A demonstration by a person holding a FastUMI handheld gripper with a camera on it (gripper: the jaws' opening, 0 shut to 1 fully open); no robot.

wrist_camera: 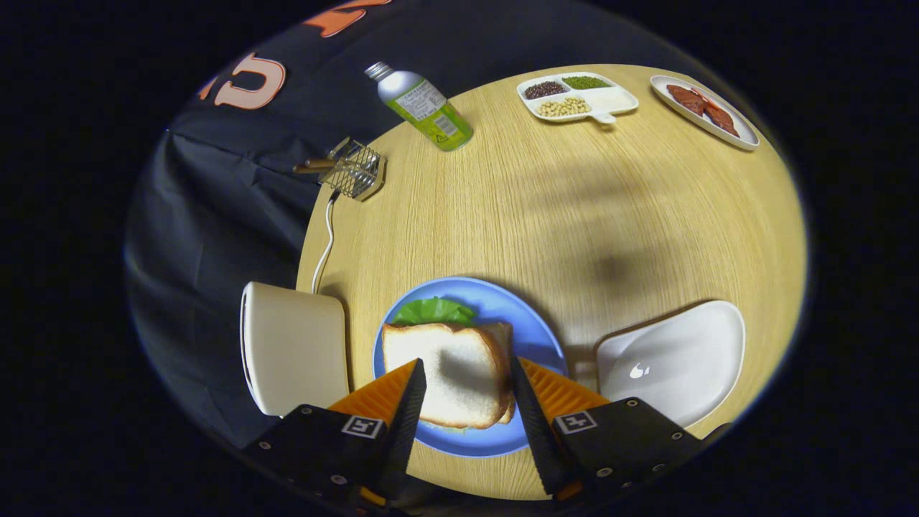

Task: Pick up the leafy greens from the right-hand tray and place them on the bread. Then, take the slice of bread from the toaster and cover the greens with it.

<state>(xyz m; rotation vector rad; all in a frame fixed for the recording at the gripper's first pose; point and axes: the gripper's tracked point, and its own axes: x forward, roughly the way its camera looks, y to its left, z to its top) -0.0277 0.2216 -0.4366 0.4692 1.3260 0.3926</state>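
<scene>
Where gripper (467, 391) gapes: bread (445, 373) (flat)

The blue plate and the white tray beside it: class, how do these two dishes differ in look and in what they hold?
The blue plate is round; the white tray is longer, with rounded corners. The blue plate holds a bread sandwich with leafy greens poking out beyond it; the white tray looks bare and glossy. The open gripper has its fingers either side of the sandwich on the blue plate, while the white tray lies off to one side. Both rest flat on the wooden table.
</scene>
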